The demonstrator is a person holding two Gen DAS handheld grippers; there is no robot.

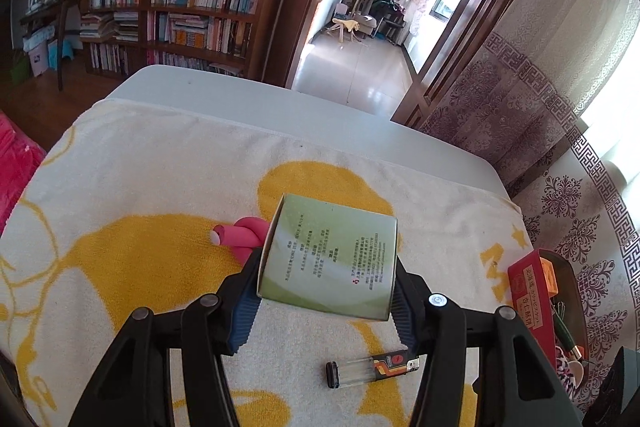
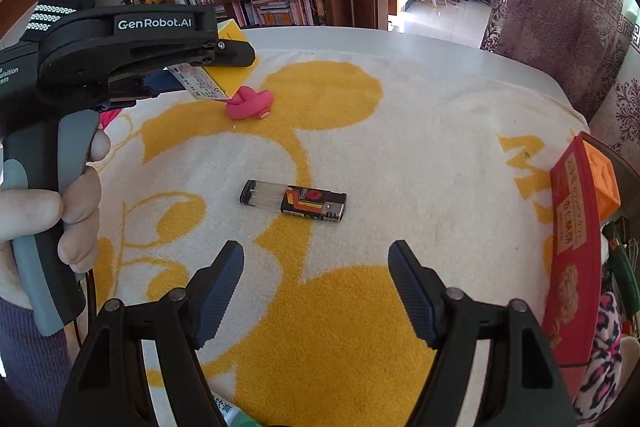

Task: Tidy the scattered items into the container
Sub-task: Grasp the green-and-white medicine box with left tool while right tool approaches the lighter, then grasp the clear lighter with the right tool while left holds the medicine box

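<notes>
Black left gripper [image 2: 192, 83] lettered "GenRobot.AI", grey handle, striped strap; right gripper [image 2: 316, 287] ribbed dark-blue pads

I count one green box [image 1: 332, 259], one lighter [image 2: 293, 201], one pink twisted toy [image 2: 250, 103], one red box [image 2: 576, 239] and my two hand-held grippers.

"GenRobot.AI" in white on the left hand-held gripper [image 2: 208, 83] body, small unreadable print on its green box [image 1: 328, 259]

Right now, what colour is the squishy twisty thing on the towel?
Pink. The twisted toy shows best in the right wrist view.
</notes>
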